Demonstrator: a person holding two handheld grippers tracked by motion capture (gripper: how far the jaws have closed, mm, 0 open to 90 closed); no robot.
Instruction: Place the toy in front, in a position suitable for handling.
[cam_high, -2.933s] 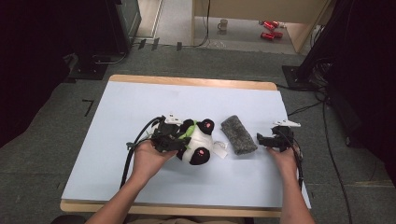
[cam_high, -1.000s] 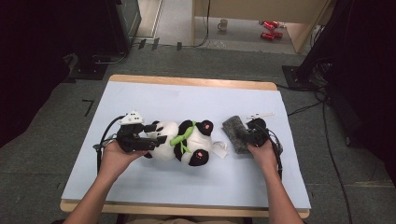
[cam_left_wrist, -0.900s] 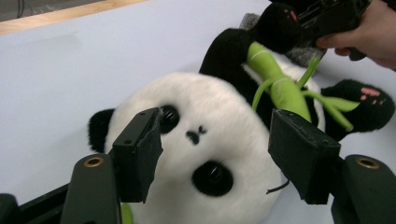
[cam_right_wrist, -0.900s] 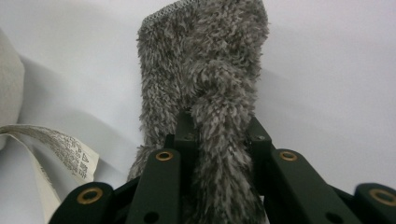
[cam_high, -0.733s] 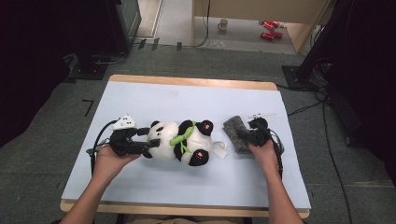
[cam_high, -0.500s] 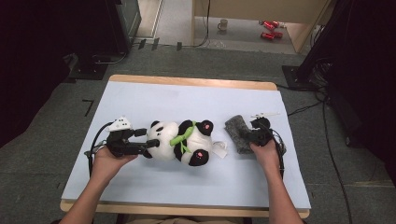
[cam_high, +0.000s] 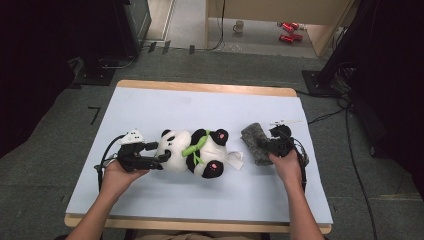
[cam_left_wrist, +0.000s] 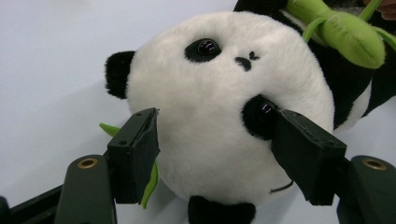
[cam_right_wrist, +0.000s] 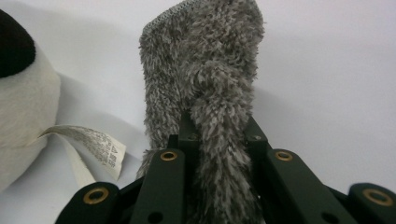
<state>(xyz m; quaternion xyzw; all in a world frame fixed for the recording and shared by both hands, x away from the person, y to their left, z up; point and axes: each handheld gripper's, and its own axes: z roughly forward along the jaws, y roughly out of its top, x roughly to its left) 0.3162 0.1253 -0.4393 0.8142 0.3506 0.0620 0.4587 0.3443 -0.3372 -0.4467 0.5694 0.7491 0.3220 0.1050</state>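
The panda plush (cam_high: 195, 152) lies at frame centre on the tabletop (cam_high: 210, 107); the grey fuzzy cloth (cam_high: 256, 142) lies just right of it.

Risk: the left grip may slip off the rounded head, and a snagged cloth could drag the panda's tag (cam_right_wrist: 91, 140).

Left gripper (cam_left_wrist: 215, 144): jaws wide, just been opening, flanking the head, pads at its fur. Right gripper (cam_right_wrist: 219, 140): jaws clamped on a cloth fold.
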